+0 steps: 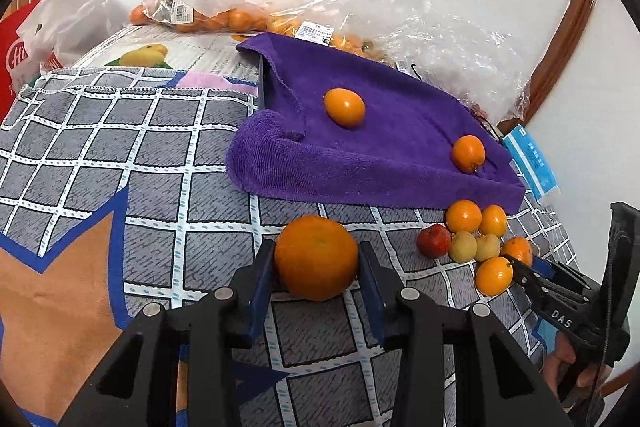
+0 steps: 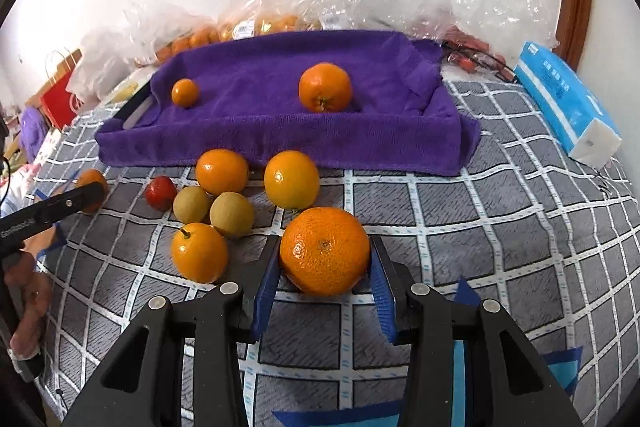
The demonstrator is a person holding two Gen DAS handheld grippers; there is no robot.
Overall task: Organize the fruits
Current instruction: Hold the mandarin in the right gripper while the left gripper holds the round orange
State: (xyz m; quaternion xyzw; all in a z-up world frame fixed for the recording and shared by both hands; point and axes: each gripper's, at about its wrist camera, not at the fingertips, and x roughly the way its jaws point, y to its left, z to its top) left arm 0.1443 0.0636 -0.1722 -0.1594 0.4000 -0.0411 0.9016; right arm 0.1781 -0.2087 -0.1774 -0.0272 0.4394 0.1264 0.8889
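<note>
Both grippers clamp narrow on fruit, left gripper squeezing its orange, right gripper pinching a mandarin, apparently bound for the far purple-towelled tray.

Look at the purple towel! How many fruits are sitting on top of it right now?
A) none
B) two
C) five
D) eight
B: just two orange fruits lie on the purple towel, a small one towards its left and a bigger one towards its right, while the other loose fruits sit on the checked cloth in front.
</note>
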